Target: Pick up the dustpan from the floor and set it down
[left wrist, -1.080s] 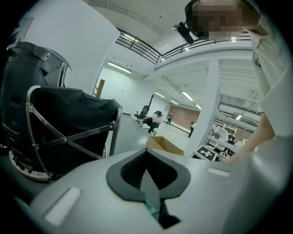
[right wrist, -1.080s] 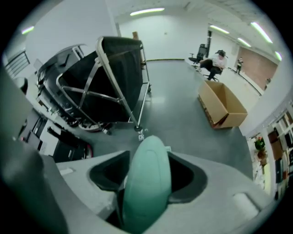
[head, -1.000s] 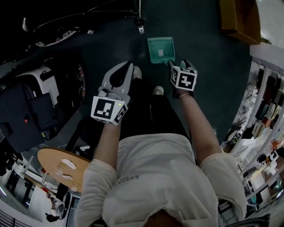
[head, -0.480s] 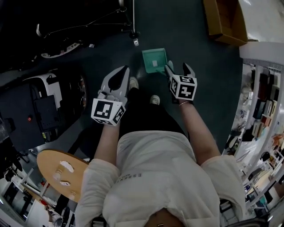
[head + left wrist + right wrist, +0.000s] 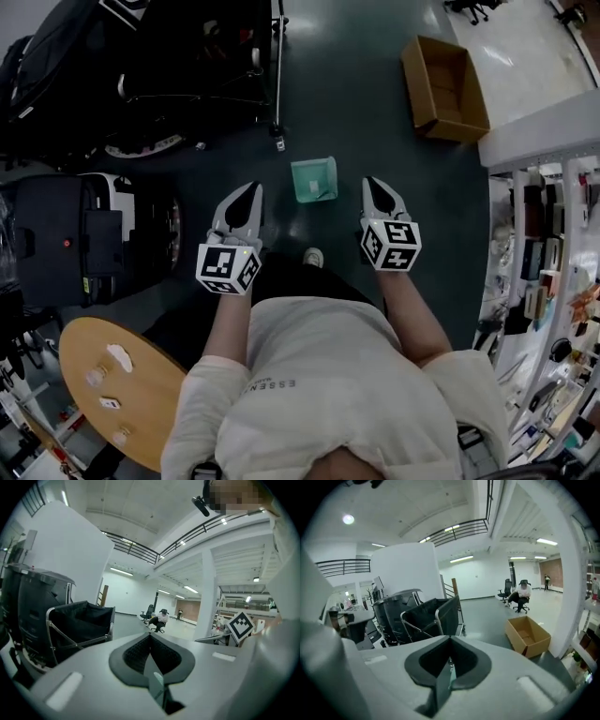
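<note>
The teal dustpan (image 5: 313, 179) lies flat on the dark floor, seen only in the head view, ahead of my feet. Neither gripper touches it. My left gripper (image 5: 252, 188) is held up to its left, and my right gripper (image 5: 372, 183) is held up to its right, both well above the floor. In the left gripper view the left gripper (image 5: 150, 637) has its jaws pressed together with nothing between them. In the right gripper view the right gripper (image 5: 449, 642) is likewise shut and empty. Both point out across the hall.
An open cardboard box (image 5: 445, 89) sits on the floor at the far right, also in the right gripper view (image 5: 528, 637). A black cart (image 5: 202, 66) stands far left, a black machine (image 5: 84, 239) at the left, a round wooden table (image 5: 112, 384) near left, shelves (image 5: 548, 262) at the right.
The right gripper came off the dustpan's handle and both grippers rose away from the floor. The dustpan stays on the floor and looks smaller as the head has lifted.
</note>
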`<state>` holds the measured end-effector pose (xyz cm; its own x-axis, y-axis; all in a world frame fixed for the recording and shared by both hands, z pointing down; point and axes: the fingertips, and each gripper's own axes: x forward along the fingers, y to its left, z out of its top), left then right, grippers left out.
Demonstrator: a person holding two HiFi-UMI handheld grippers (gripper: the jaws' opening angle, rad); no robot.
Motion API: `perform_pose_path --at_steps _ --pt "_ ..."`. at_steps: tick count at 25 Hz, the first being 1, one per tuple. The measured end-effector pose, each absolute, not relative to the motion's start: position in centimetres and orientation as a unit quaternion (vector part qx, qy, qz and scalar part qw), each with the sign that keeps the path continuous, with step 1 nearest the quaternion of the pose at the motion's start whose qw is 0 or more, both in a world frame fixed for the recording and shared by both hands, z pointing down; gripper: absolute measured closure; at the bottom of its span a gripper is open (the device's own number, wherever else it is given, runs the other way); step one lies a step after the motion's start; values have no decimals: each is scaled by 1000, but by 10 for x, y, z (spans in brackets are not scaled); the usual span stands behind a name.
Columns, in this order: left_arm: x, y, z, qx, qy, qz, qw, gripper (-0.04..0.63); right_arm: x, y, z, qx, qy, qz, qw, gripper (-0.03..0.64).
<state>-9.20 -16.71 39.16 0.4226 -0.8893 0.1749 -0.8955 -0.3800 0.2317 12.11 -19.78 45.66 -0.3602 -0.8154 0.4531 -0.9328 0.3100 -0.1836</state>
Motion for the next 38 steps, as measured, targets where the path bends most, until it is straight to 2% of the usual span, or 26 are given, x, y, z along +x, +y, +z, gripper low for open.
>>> perform_pose_path --at_steps 3,9,16,26,34,38 --pt "-86 -142 374 830 -536 -22 154 579 121 -173 425 541 -816 169 114 627" --pt "-65 -59 355 851 -509 -23 127 579 117 -85 391 527 -837 113 96 627" --pt "-62 73 344 847 -517 -40 117 578 121 47 379 521 -837 151 73 627" --pt "-59 204 314 835 -540 -40 102 579 135 185 363 502 -851 126 94 627" --pt "-15 271 302 829 -553 -39 78 579 158 252 339 483 -866 105 78 627" --pt "14 304 296 829 -548 -63 89 579 176 288 330 468 -876 82 83 627"
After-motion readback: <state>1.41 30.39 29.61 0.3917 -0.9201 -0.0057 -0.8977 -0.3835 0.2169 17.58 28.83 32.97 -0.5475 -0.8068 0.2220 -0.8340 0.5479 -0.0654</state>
